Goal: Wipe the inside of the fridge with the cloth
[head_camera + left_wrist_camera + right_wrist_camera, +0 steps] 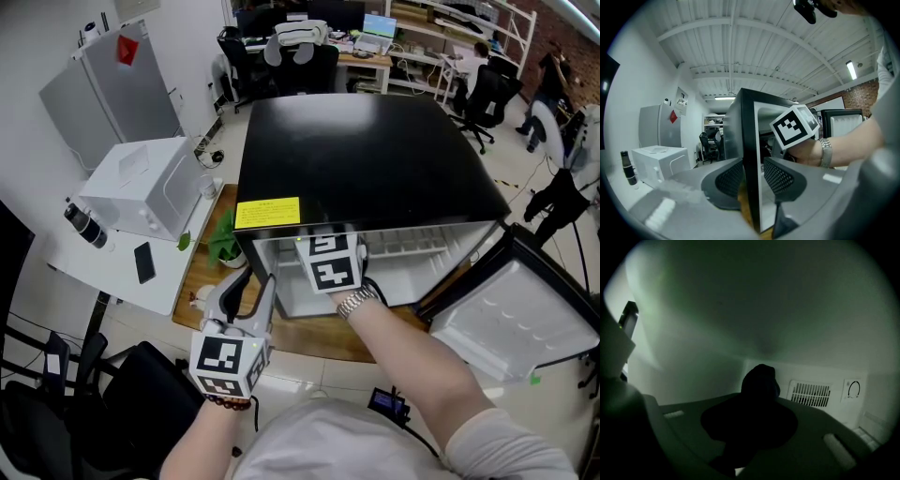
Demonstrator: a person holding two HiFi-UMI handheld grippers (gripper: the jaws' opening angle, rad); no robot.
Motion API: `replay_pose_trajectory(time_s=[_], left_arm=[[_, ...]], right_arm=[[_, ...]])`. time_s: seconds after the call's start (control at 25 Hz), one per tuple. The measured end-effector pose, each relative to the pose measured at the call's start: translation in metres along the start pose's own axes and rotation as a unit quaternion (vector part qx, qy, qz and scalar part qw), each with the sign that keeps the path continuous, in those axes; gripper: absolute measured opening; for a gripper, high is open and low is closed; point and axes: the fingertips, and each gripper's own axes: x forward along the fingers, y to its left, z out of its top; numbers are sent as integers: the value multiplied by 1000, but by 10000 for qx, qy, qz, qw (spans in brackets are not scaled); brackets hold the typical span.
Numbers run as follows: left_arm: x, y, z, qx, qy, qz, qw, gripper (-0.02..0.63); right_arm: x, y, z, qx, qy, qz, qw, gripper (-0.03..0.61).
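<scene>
A black mini fridge point(366, 159) stands with its door point(514, 314) swung open to the right. My right gripper point(754, 414) reaches inside the dim white interior and is shut on a dark cloth point(761, 379), which sticks up past the jaws near the back wall. The head view shows only this gripper's marker cube point(330, 262) at the fridge opening. My left gripper point(254, 287) is outside at the fridge's left front corner. Its jaws straddle the edge of the fridge's left side wall point(751, 159), with a pad close against each face.
A vent grille point(810, 393) and a dial point(853, 389) sit on the fridge's back wall. Left of the fridge are a white table with a white box point(141, 186), a phone point(143, 262) and a bottle point(84, 225). Something green point(223, 240) lies on the wooden board.
</scene>
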Motion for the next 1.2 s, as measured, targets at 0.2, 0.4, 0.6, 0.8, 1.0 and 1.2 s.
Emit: replay_pose_trajectory(time_s=[0.2, 0.4, 0.6, 0.8, 1.0, 1.2], left_arm=[[-1, 0, 0, -3, 6, 18, 10000, 138], [-1, 0, 0, -15, -6, 20, 10000, 138], [0, 2, 0, -19, -20, 40, 10000, 138], [0, 2, 1, -33, -19, 48, 10000, 138], [0, 2, 1, -36, -17, 38, 10000, 138], [0, 1, 1, -47, -33, 43, 10000, 138]], right_arm=[[-2, -8, 1, -60, -14, -122, 9999, 77], [-6, -18, -2, 1, 31, -203, 9998, 77], [-8, -30, -6, 96, 92, -285, 9995, 77], [-11, -40, -9, 146, 133, -342, 9992, 77], [-14, -50, -12, 220, 170, -406, 9988, 77], [-20, -65, -16, 274, 205, -530, 9980, 77]])
